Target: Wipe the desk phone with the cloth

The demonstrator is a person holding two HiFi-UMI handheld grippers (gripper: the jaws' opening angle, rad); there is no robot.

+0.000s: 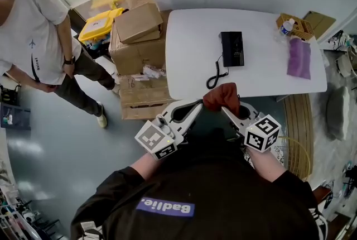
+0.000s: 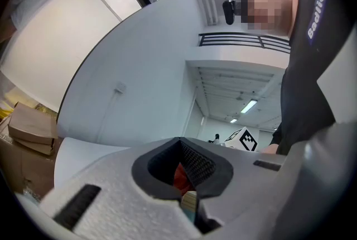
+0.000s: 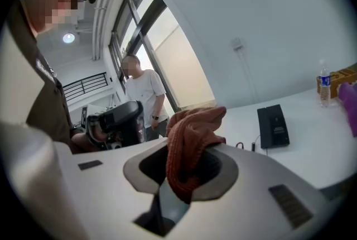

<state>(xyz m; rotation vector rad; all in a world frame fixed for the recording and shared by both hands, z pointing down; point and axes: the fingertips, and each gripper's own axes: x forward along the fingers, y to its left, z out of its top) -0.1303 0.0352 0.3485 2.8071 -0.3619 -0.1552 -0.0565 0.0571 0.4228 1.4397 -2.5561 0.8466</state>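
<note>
1. The white bench (image 1: 262, 74) is carrying the desk phone (image 1: 231, 48) near its middle, leaving bare top all around the phone for wiping.
2. A bystander (image 1: 39, 32) is standing on the grey floor well left of the phone, beyond stacked cardboard boxes (image 1: 136, 38).
3. Short of the phone, off the bench's near edge, the left gripper (image 1: 201, 104) and right gripper (image 1: 224, 109) are each clamping the rust-red cloth (image 1: 221, 96), probably bunching it into a pad.
4. A purple sheet (image 1: 299, 57) and a water bottle (image 1: 286, 25) are sitting right of the phone, well apart from it.
</note>
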